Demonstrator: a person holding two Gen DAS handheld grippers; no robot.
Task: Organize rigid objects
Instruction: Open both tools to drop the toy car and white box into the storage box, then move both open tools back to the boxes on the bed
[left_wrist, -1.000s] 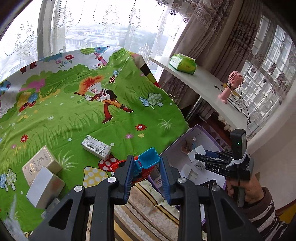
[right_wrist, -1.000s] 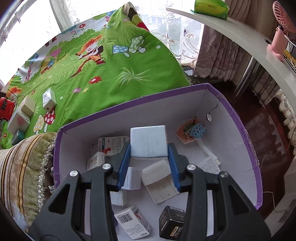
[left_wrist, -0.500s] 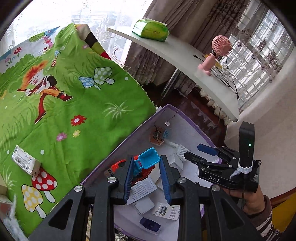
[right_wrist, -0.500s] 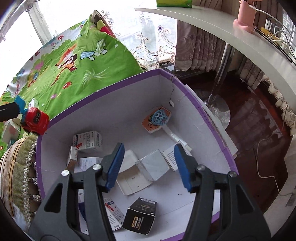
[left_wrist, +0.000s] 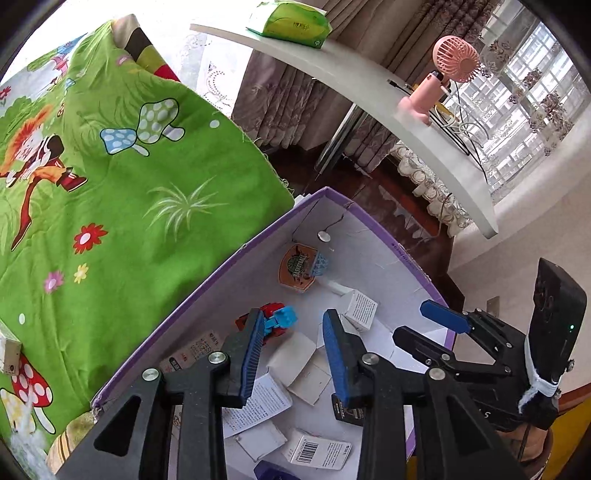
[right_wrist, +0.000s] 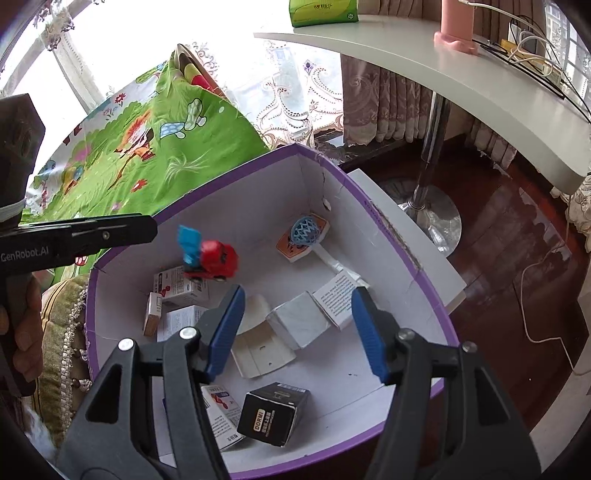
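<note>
Green cartoon bedding (left_wrist: 122, 206) fills the upper left, beside one purple-rimmed box (right_wrist: 436, 314). One red toy truck (right_wrist: 214, 260) is mid-frame over several cartons, free of the opening left gripper (left_wrist: 293, 354). Right gripper (right_wrist: 297, 328) is spreading, empty.

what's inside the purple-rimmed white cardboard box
Purple-rimmed white cardboard box holds small cartons, a black carton, a basketball-hoop toy, with a red-and-blue toy truck dropping in. Gripper arms hide some.

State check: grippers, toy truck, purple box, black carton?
Left gripper: jaws opening, toy truck released, blurred, dropping into the box.
Right gripper: open, jaws opening further, empty.
Purple box: open-topped, holding small cartons.
Black carton: tilted on box floor.
</note>
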